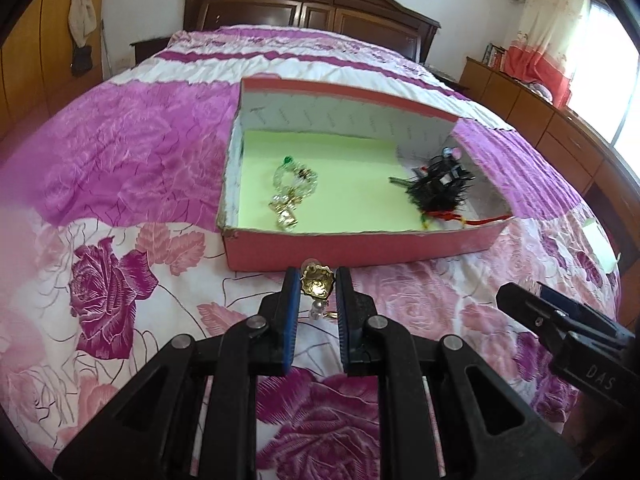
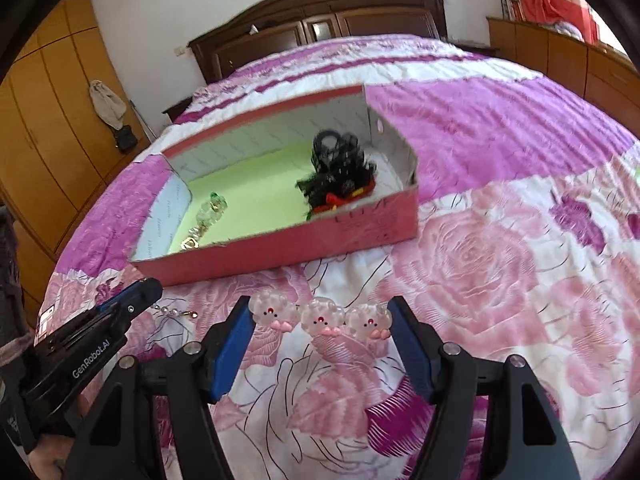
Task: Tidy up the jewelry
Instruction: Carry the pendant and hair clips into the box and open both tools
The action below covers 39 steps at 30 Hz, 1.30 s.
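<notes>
Bed (image 1: 120, 184) with pink and purple rose-print cover; dark wooden headboard (image 1: 312, 4) at the far end.

Open red box (image 1: 360, 246) sits on the cover, lined with a pale green sheet. Inside, toward its left side: a clear bead bracelet (image 1: 294, 178) with gold-coloured pieces just below it. Toward its right side: a black feathery hair ornament (image 1: 434, 188) with red and yellow cord beside it.

Left tool (image 1: 318, 292): clenched on a gold earring (image 1: 317, 284), which is pinched between the blue pads; a pearl drop hangs below it. The tool sits just in front of the box's near wall, above the cover. In the right wrist view the left tool (image 2: 138, 296) shows at the lower left, with a small beaded piece dangling beside its tip.

Right tool (image 2: 320, 320): jaws wide, grasping a clear hair clip (image 2: 320, 318) shaped as three little pink-nosed figures in a row; each end of the clip meets a blue pad. It is held above the cover, in front of the box.

Wooden wardrobe (image 2: 48, 120) to the left, low cabinets (image 1: 532, 108) and a curtain (image 1: 548, 36) to the right.
</notes>
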{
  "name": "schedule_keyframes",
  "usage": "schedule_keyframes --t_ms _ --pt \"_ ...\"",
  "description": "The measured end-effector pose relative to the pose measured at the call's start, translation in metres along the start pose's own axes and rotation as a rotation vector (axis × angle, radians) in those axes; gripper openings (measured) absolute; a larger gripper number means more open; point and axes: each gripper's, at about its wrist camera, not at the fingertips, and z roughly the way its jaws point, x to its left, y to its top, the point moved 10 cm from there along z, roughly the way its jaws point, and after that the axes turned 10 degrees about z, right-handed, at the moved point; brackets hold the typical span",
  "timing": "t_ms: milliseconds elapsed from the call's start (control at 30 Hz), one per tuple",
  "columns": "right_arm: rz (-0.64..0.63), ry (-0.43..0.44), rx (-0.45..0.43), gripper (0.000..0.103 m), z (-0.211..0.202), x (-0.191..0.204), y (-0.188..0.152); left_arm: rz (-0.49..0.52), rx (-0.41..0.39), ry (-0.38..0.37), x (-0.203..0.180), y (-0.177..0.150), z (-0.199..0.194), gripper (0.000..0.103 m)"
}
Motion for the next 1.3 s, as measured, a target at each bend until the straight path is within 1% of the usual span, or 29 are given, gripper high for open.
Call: schedule_keyframes --t_ms 167,333,567,700,967,1067,1200,1300 --pt "-0.027 0.032 -0.046 0.07 -0.02 0.002 0.006 0.022 -0.029 -0.009 -0.013 0.008 -0.014 0.009" --pt "-0.06 0.072 -0.11 0.07 -0.038 0.009 0.019 0.038 -0.07 -0.011 -0.022 0.02 -0.028 0.009" --pt "-0.095 0.129 -0.19 0.07 -0.058 0.019 0.036 0.057 -0.155 -0.004 -0.03 0.047 -0.049 0.009" --pt "-0.125 0.146 -0.233 0.07 -0.066 0.026 0.048 0.073 -0.204 0.009 -0.031 0.065 -0.056 0.009" --pt "-0.158 0.173 -0.302 0.07 -0.073 0.041 0.073 0.088 -0.269 0.027 -0.03 0.089 -0.057 0.009" --pt "-0.179 0.181 -0.345 0.07 -0.073 0.048 0.086 0.084 -0.296 0.036 -0.027 0.098 -0.055 0.009" --pt "-0.198 0.196 -0.388 0.07 -0.07 0.057 0.1 0.071 -0.313 0.046 -0.022 0.108 -0.047 0.009" --pt "-0.212 0.192 -0.418 0.07 -0.063 0.062 0.111 0.064 -0.32 0.053 -0.019 0.112 -0.04 0.009"
